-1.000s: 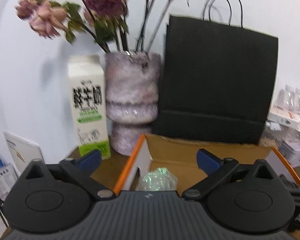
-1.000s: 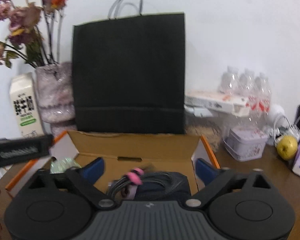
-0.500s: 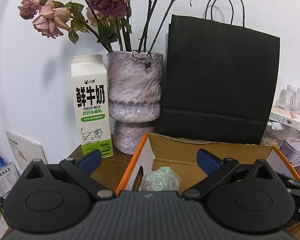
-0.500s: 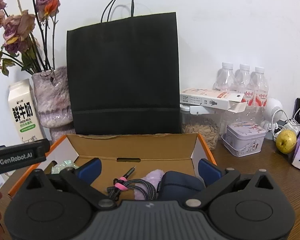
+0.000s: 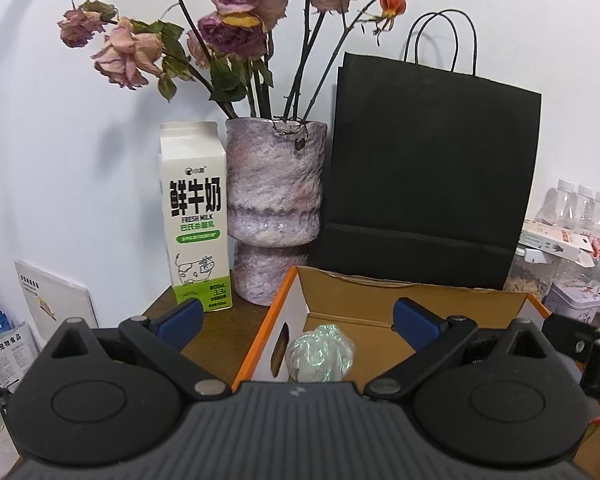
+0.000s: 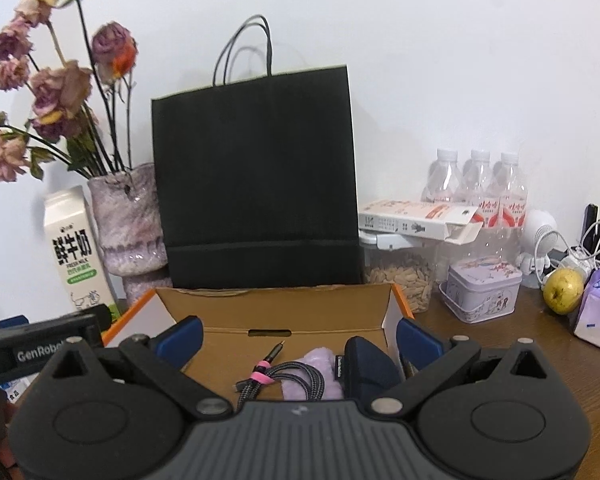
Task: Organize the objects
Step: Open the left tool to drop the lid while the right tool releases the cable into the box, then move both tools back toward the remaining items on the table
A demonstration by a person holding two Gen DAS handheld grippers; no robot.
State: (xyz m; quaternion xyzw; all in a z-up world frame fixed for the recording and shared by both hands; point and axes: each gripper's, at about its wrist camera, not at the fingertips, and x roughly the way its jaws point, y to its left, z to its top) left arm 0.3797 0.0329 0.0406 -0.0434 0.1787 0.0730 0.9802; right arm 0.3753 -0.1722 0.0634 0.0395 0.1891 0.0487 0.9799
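Note:
An open cardboard box (image 5: 380,304) with orange edges sits on the brown table. In the left wrist view a crumpled iridescent wrap (image 5: 320,356) lies in its left end, just below my open left gripper (image 5: 298,318), which holds nothing. In the right wrist view the box (image 6: 276,308) holds a braided cable (image 6: 284,380) with a pink tie, a lilac fluffy item (image 6: 320,376) and a navy pouch (image 6: 368,368). My right gripper (image 6: 298,338) hovers open above them, empty. The left gripper's body (image 6: 40,344) shows at the left.
Behind the box stand a black paper bag (image 5: 428,184), a purple vase (image 5: 274,208) of dried roses and a milk carton (image 5: 194,220). To the right are water bottles (image 6: 476,188), a seed jar (image 6: 400,276), a lilac tin (image 6: 482,286) and a pear (image 6: 562,290).
Both grippers have risen and pulled back slightly, so the box sits lower in view. The blur has settled. Both stay open and empty.

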